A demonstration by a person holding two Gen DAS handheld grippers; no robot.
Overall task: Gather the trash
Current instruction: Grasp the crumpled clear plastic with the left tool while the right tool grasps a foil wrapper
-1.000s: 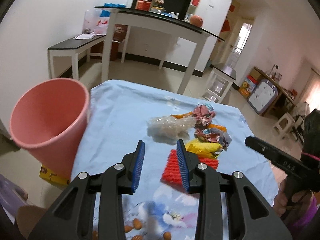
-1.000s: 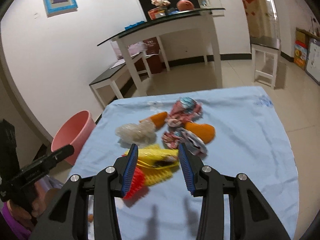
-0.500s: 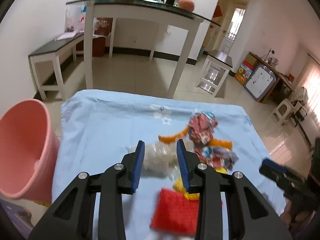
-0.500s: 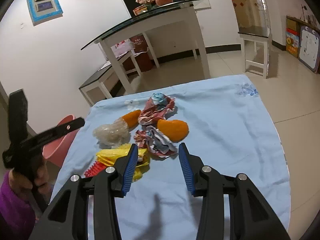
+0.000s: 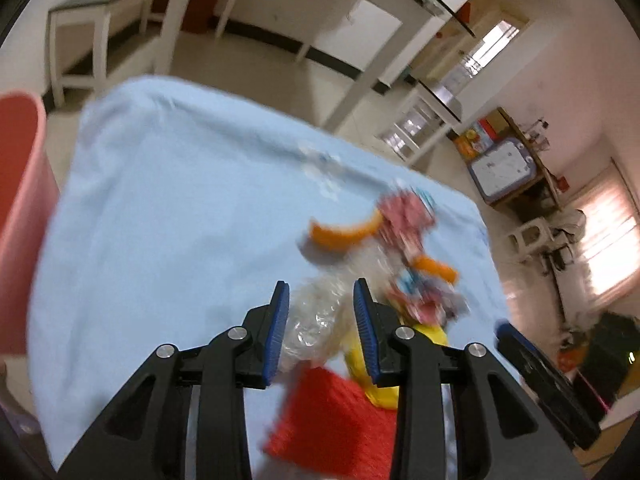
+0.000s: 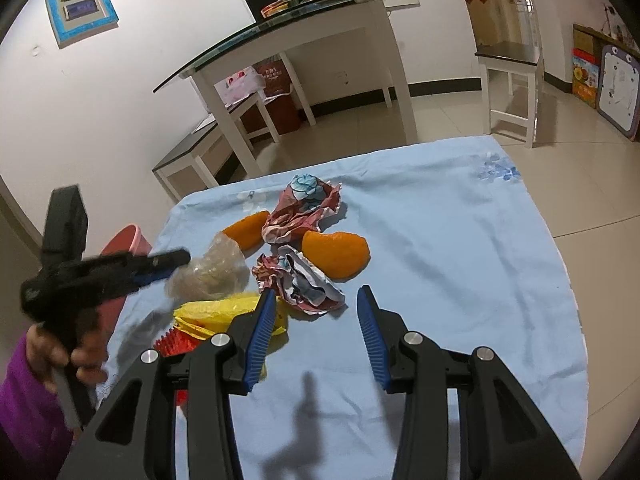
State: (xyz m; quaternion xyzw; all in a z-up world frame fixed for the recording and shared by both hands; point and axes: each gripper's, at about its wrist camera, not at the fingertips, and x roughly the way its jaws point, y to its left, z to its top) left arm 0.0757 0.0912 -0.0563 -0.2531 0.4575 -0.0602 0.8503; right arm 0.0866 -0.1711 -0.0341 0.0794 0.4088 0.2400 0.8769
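Note:
Trash lies in a heap on the blue tablecloth [image 6: 460, 240]: a crumpled clear plastic bag [image 5: 320, 320] [image 6: 212, 272], two orange peels [image 6: 336, 254] [image 6: 246, 230], two crumpled printed wrappers [image 6: 304, 208] [image 6: 300, 282], a yellow wrapper [image 6: 216, 312] and a red ridged piece [image 5: 328, 420]. My left gripper [image 5: 320, 308] is open with its fingers on either side of the clear bag; it also shows in the right wrist view [image 6: 160, 266]. My right gripper [image 6: 316, 304] is open and empty, just short of the nearer printed wrapper.
A pink bin [image 5: 20, 220] stands off the table's left edge. Beyond the table are a tall glass-topped table [image 6: 288, 24], a low bench [image 6: 208, 148] and a small side table [image 6: 508, 56] on tiled floor.
My left gripper has moved forward over the red piece up to the clear plastic bag. My right gripper has drawn back a little and shifted right, towards the printed wrapper.

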